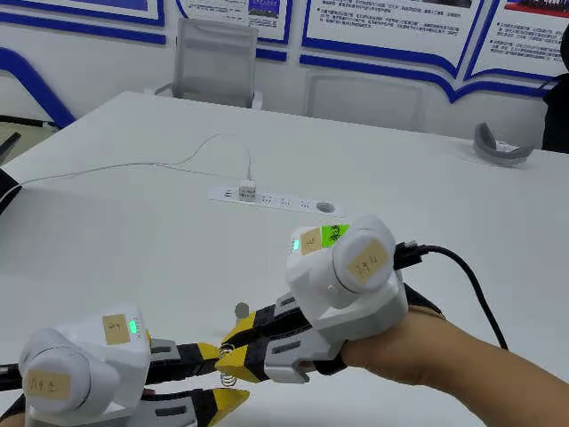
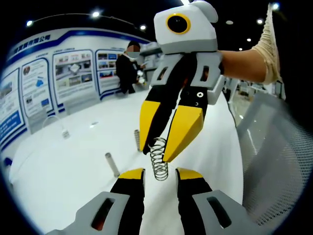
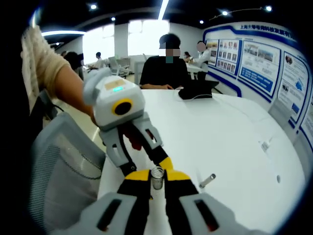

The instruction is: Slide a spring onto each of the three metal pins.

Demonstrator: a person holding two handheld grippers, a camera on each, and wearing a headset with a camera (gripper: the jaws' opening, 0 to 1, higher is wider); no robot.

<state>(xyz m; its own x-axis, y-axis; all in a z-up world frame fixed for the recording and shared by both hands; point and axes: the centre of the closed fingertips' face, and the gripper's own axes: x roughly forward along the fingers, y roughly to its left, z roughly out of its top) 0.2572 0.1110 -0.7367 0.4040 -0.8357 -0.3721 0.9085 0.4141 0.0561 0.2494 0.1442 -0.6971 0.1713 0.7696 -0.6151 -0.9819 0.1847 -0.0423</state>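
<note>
While your right hand-held gripper (image 3: 157, 179) pinches the spring (image 2: 159, 159) by one end, its jaws drawn narrow around the coils, your left hand-held gripper (image 2: 160, 175) meets it tip to tip. The left jaws sit slightly apart, with the spring's other end between them. You hold all this over the white counter (image 1: 133, 222). One metal pin (image 2: 112, 164) stands upright on the counter nearby, and a second pin (image 2: 137, 139) stands just beyond it.

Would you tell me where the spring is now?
In the left gripper view, the spring sits in the right gripper's jaws, its lower end between the left gripper's open jaws, with a metal pin to its left.
</note>
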